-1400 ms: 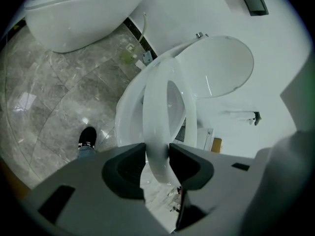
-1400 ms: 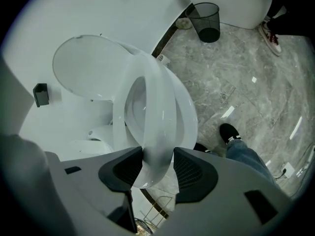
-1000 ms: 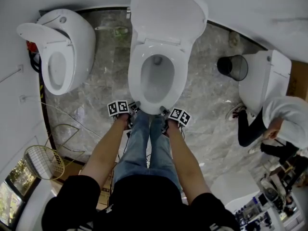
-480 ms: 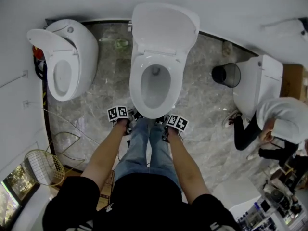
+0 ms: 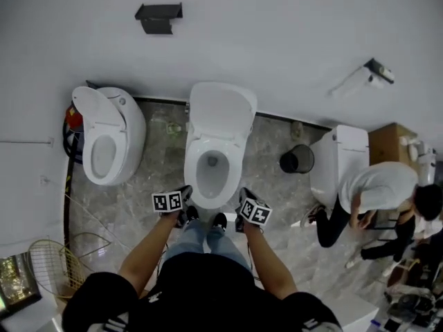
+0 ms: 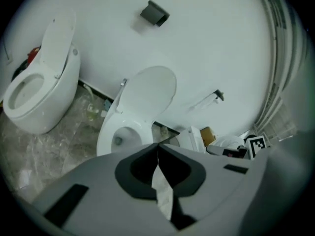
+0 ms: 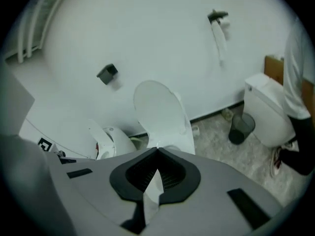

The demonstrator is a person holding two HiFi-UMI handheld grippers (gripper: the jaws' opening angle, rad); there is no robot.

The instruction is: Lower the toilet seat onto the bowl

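White lid (image 7: 162,114) — base behind right claw (image 7: 157,150).

Grey marbled floor (image 5: 142,209) carries everything. Middle toilet (image 5: 201,192) stands on it between your left gripper (image 5: 184,192) and right gripper (image 5: 243,195). Second toilet (image 5: 128,140) sits left of your left gripper. Black bin (image 5: 296,160) and third toilet (image 5: 338,159) sit right of your right gripper.

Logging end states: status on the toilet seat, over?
Left gripper and right gripper just closed, empty. Toilet seat down on bowl, lid up. Nothing obstructing.
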